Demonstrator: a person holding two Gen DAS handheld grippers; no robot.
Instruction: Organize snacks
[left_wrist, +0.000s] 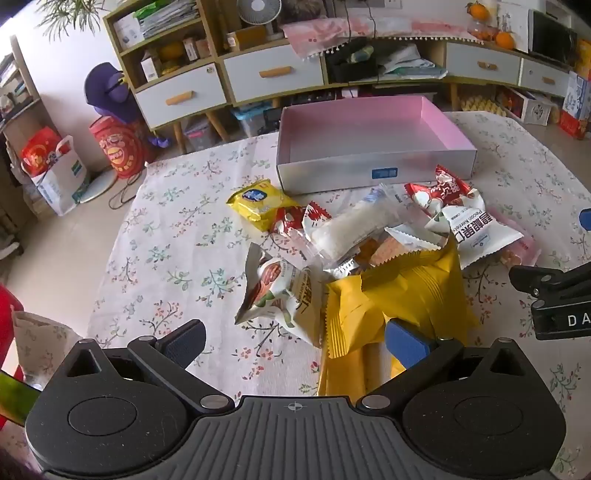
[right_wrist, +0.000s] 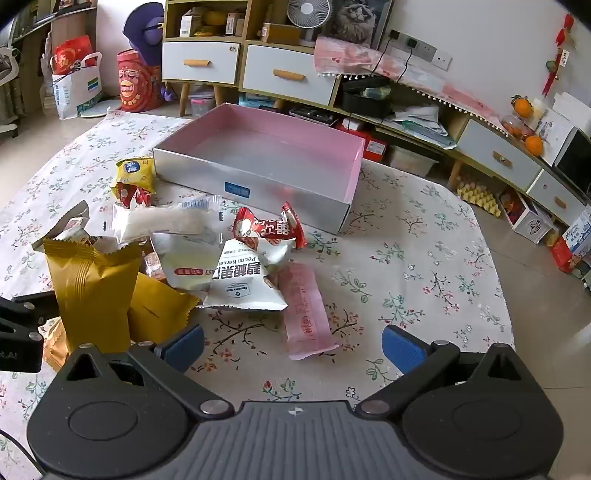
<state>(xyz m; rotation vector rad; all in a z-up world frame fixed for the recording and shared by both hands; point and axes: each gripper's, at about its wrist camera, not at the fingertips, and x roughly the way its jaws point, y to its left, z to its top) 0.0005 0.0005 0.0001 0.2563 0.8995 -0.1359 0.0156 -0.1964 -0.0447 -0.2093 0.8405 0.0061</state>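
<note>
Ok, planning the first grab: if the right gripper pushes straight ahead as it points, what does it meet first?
Probably the pink wrapped bar, lying between the open right gripper fingers' line; depth is uncertain.

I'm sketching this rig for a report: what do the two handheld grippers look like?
Both match. The left gripper and right gripper each have a black body with a ribbed grey centre plate bearing a small crosshair mark, two rounded black housings, silver pivot pins, and black link arms ending in blue textured pads. White lettering shows on the right gripper's side in the left view. No cables or sleeves are visible.
</note>
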